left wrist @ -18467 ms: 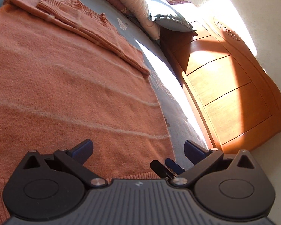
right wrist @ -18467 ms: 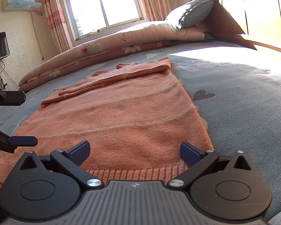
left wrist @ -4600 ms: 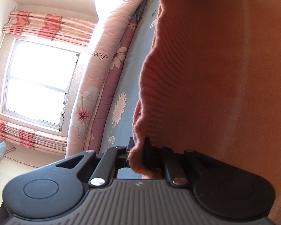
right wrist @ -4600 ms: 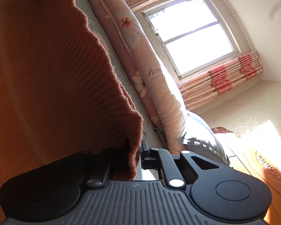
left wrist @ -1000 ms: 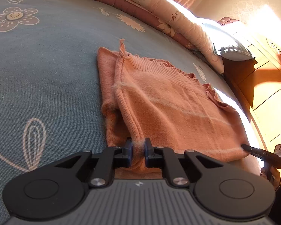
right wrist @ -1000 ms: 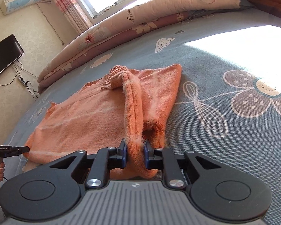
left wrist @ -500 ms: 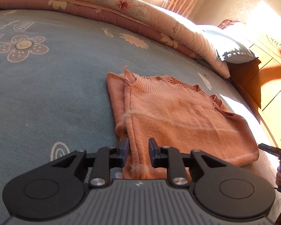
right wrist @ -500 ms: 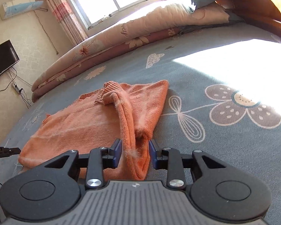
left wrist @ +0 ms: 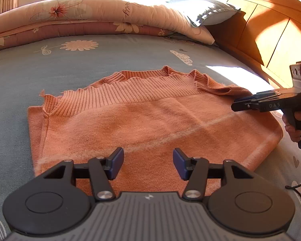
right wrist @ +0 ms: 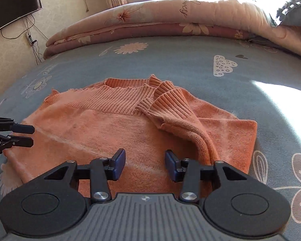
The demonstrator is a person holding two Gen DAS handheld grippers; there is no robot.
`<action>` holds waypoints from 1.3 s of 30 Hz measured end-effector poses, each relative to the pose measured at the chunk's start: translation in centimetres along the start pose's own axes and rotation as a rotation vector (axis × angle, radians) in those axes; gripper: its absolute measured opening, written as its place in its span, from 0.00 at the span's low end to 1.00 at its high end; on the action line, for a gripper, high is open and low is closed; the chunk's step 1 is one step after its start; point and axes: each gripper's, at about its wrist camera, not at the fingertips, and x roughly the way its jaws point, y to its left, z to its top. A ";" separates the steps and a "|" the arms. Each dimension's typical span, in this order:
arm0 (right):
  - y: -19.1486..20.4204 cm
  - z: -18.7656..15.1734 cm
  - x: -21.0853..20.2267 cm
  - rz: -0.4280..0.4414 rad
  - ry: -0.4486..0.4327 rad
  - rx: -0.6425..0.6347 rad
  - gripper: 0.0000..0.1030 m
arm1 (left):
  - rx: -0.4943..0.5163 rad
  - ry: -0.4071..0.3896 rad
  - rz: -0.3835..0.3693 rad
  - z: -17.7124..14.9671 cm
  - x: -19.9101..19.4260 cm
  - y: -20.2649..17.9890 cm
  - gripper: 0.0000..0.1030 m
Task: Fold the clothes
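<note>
Spread over our grey-blue flower-printed bedsheet (left wrist: 90, 68), the folded fuzzy orange knit sweater (left wrist: 142, 124) is lying flat; above it our left gripper (left wrist: 148, 163) and right gripper (right wrist: 145, 164) are opening, both empty.

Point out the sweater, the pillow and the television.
sweater (left wrist: 150, 120), left wrist view, on its flat folded body.
pillow (left wrist: 210, 12), left wrist view, on its sunlit top.
television (right wrist: 14, 7), right wrist view, on its dark screen.
</note>
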 end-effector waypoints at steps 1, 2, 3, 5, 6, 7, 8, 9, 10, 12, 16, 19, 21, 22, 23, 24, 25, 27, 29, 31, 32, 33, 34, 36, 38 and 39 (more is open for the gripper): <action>-0.5 0.5 0.2 -0.021 -0.014 0.003 0.48 | 0.000 0.001 0.000 0.0 0.1 0.1 0.53; -1.2 1.0 0.3 -0.030 -0.036 0.026 0.48 | -0.001 -0.001 -0.001 -0.1 0.2 0.1 0.53; -2.1 1.5 0.3 -0.043 -0.060 0.052 0.48 | -0.003 -0.005 -0.003 -0.1 0.2 0.3 0.53; -3.9 2.2 0.3 -0.078 -0.097 0.101 0.48 | -0.007 -0.011 -0.007 -0.3 0.1 0.4 0.56; -4.8 2.5 0.3 -0.094 -0.104 0.124 0.48 | -0.009 -0.013 -0.009 -0.3 0.1 0.5 0.57; -5.6 2.5 0.5 -0.110 -0.102 0.148 0.48 | -0.009 -0.013 -0.011 -0.4 0.1 0.6 0.57; -6.1 2.4 0.5 -0.124 -0.105 0.161 0.48 | -0.007 -0.013 -0.012 -0.4 0.2 0.6 0.57; -6.5 2.3 0.4 -0.138 -0.107 0.174 0.48 | -0.004 -0.012 -0.010 -0.4 0.2 0.6 0.57; -7.0 2.1 0.4 -0.148 -0.111 0.190 0.48 | -0.002 -0.012 -0.005 -0.4 0.2 0.6 0.57; -7.7 1.4 -0.6 -0.131 -0.132 0.239 0.48 | 0.004 -0.022 -0.001 -0.3 -0.2 0.5 0.57; -7.8 -0.7 -3.2 -0.100 -0.146 0.286 0.48 | 0.004 -0.041 -0.018 -0.4 -1.7 0.2 0.62; -7.4 -2.7 -5.0 -0.073 -0.129 0.304 0.44 | 0.027 -0.035 -0.013 -0.8 -2.4 -0.5 0.65; -7.2 -3.8 -5.6 -0.059 -0.101 0.309 0.31 | 0.040 -0.025 -0.004 -1.0 -2.4 -1.0 0.65; -7.3 -4.3 -5.5 -0.051 -0.090 0.327 0.28 | 0.045 -0.020 0.000 -1.1 -2.4 -1.2 0.65; -7.4 -4.7 -5.4 -0.044 -0.078 0.345 0.12 | 0.050 -0.015 0.005 -1.2 -2.4 -1.4 0.65; -7.6 -5.1 -5.3 -0.038 -0.070 0.364 0.12 | 0.055 -0.009 0.009 -1.4 -2.4 -1.6 0.65; -8.1 -5.5 -5.1 -0.041 -0.075 0.387 0.12 | 0.060 -0.004 0.014 -1.5 -2.4 -1.8 0.65; -9.5 -6.4 -4.9 -0.009 -0.088 0.478 0.12 | 0.058 0.005 0.031 -1.6 -2.5 -1.8 0.65; -10.9 -7.4 -5.0 0.039 -0.104 0.592 0.13 | 0.048 0.012 0.044 -1.6 -2.8 -1.4 0.65; -11.2 -8.0 -5.6 0.051 -0.123 0.643 0.21 | 0.042 0.005 0.047 -1.4 -3.2 -1.2 0.65; -11.0 -8.2 -6.1 0.045 -0.138 0.641 0.21 | 0.040 -0.002 0.034 -1.3 -3.4 -1.3 0.65; -10.1 -8.0 -7.0 0.032 -0.165 0.610 0.21 | 0.038 -0.010 0.021 -1.1 -3.7 -1.4 0.66; -9.2 -7.9 -7.9 0.024 -0.189 0.578 0.21 | 0.036 -0.018 0.008 -1.0 -3.9 -1.4 0.67; -7.2 -7.6 -9.2 0.040 -0.224 0.504 0.21 | 0.052 -0.021 -0.019 -0.8 -3.7 -2.4 0.70; -5.7 -7.6 -9.5 0.060 -0.212 0.443 0.21 | 0.090 -0.013 -0.039 -1.1 -3.2 -3.9 0.70; -5.1 -7.7 -9.4 0.071 -0.193 0.417 0.21 | 0.114 -0.010 -0.035 -1.4 -2.9 -4.6 0.71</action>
